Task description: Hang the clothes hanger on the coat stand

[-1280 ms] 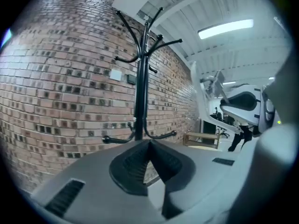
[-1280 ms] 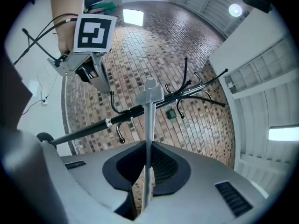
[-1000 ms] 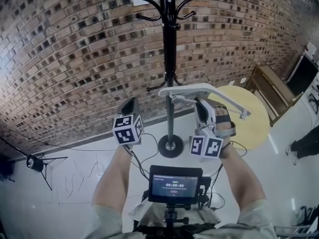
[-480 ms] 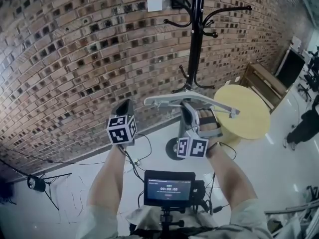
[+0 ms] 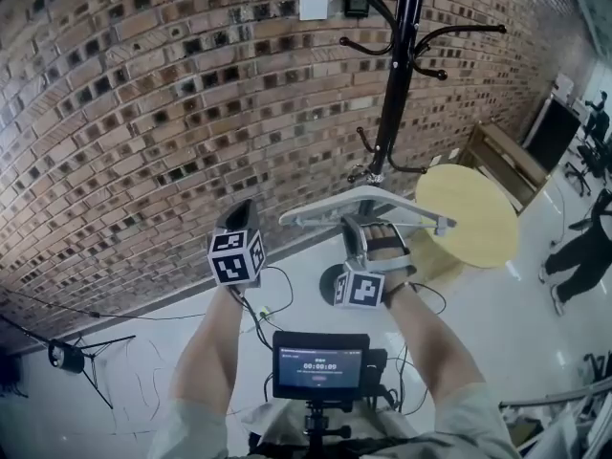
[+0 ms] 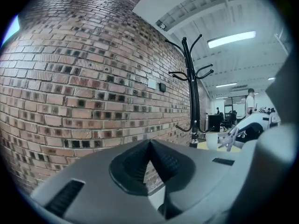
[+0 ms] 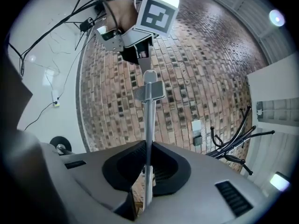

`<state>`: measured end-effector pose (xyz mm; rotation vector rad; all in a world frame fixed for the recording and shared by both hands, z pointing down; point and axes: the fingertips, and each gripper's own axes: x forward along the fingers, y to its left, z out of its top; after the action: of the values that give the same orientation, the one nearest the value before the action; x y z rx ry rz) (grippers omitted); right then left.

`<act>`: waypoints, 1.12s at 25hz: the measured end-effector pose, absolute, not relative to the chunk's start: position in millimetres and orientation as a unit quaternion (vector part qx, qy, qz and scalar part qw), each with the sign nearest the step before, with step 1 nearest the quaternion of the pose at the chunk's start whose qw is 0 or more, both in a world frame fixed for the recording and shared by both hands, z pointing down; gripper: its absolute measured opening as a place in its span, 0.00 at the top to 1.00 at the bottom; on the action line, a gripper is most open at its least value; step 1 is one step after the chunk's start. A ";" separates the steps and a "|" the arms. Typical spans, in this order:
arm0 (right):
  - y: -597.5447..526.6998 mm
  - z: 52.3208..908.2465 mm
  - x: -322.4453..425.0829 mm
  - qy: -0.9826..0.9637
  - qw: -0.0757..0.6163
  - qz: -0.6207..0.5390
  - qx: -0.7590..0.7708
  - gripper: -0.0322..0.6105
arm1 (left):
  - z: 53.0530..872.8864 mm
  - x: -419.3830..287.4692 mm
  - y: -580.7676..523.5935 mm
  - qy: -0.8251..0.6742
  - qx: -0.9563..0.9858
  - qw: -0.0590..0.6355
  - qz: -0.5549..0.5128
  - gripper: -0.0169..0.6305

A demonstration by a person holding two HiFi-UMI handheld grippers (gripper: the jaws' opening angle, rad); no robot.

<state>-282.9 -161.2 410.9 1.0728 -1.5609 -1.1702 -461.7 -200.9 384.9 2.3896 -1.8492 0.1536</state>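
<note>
My right gripper [image 5: 369,229] is shut on the lower bar of a pale grey clothes hanger [image 5: 368,202], which it holds level in front of me. In the right gripper view the hanger's bar [image 7: 149,120] runs straight up from between the jaws of my right gripper [image 7: 146,158]. The black coat stand [image 5: 396,75] rises just beyond the hanger, with its curved hooks [image 5: 459,34] high above it. My left gripper [image 5: 243,210] stands to the left of the hanger, shut and empty. The left gripper view shows the coat stand [image 6: 192,83] ahead on the right.
A brick wall [image 5: 163,113] stands close behind the stand. A round yellow table [image 5: 470,216] sits to the right of the pole, a wooden bench [image 5: 502,156] beyond it. A person [image 5: 583,245] is at the far right. A monitor [image 5: 320,365] on a tripod and several cables [image 5: 277,290] lie below my arms.
The coat stand has shifted right and upward in the head view. Both grippers have kept their relative places, and the hanger has stayed in the right gripper.
</note>
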 end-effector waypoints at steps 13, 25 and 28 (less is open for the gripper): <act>-222.1 582.8 -301.7 -0.657 0.556 -0.376 0.343 0.92 | 429.3 -430.7 -223.1 -0.586 0.802 0.076 0.091 0.96; -271.4 616.5 -303.5 -0.779 0.463 -0.187 0.380 0.91 | 443.5 -430.8 -238.6 -0.605 0.785 0.080 0.106 0.96; -276.5 602.1 -296.5 -0.769 0.421 -0.206 0.435 0.94 | 444.4 -429.7 -242.6 -0.608 0.783 0.075 0.108 0.96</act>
<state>-296.5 -276.5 602.1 1.0889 -1.9262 -0.5155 -429.7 -242.6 444.4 2.3504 -1.8229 0.3243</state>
